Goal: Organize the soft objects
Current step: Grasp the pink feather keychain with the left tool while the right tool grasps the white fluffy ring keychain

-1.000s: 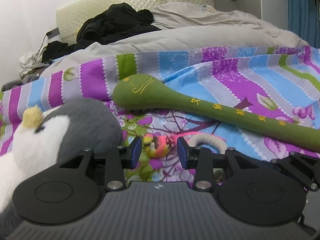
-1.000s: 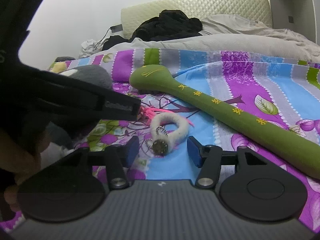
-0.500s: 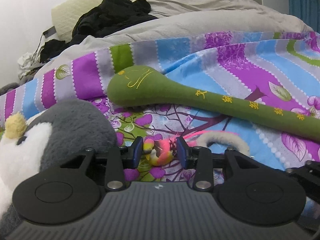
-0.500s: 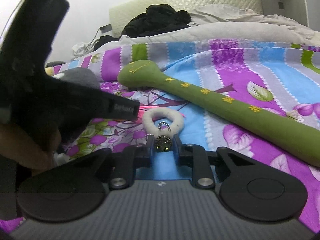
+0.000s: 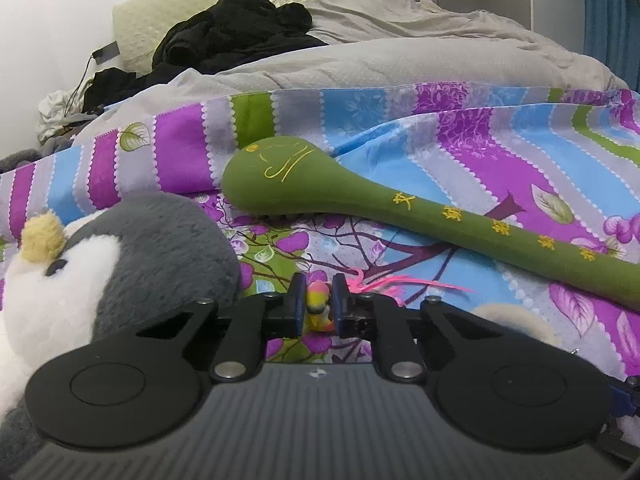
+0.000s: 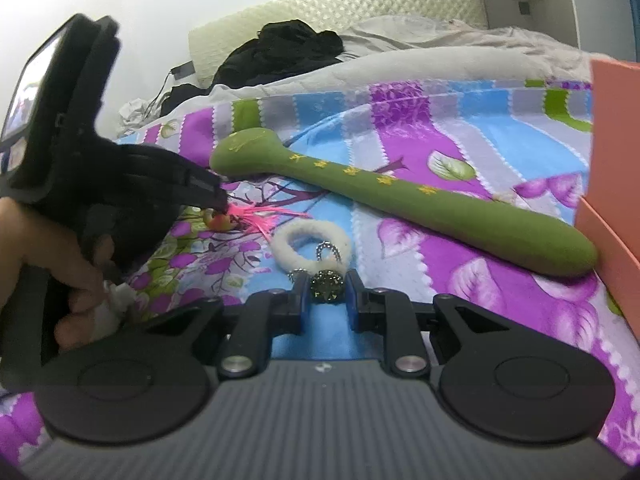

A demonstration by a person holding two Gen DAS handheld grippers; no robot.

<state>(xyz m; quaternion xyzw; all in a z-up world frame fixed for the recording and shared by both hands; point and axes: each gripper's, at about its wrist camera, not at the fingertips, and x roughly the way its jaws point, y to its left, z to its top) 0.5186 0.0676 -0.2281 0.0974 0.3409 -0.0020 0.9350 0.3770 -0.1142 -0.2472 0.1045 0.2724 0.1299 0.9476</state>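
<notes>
The jaws of both grippers were clamped on small things: those of the left gripper (image 5: 316, 304) had just closed on a little yellow-and-orange toy (image 5: 317, 303) with a pink feathery tail (image 5: 400, 282), and those of the right gripper (image 6: 327, 298) had just closed on the glittery bead (image 6: 327, 281) hanging by a short chain from a white fluffy ring (image 6: 310, 245).

All of it lay on the bed's striped floral sheet (image 5: 460, 144). The long green plush mallet (image 5: 360, 208) lay across the sheet just behind both catches, and the grey-and-white penguin plush (image 5: 120, 264) sat just beside the left gripper. An orange box (image 6: 612, 184) stood at the right edge of the right wrist view, the mallet's far end against it.

The risks looked largest at the penguin: a careless leftward lift could nudge it. The ring came next; held only by its bead, it would dangle and swing, and the chain might snag the sheet. Smallest, the round bead and the squashy toy were pinched near the tips, so either could slip out if jerked.
</notes>
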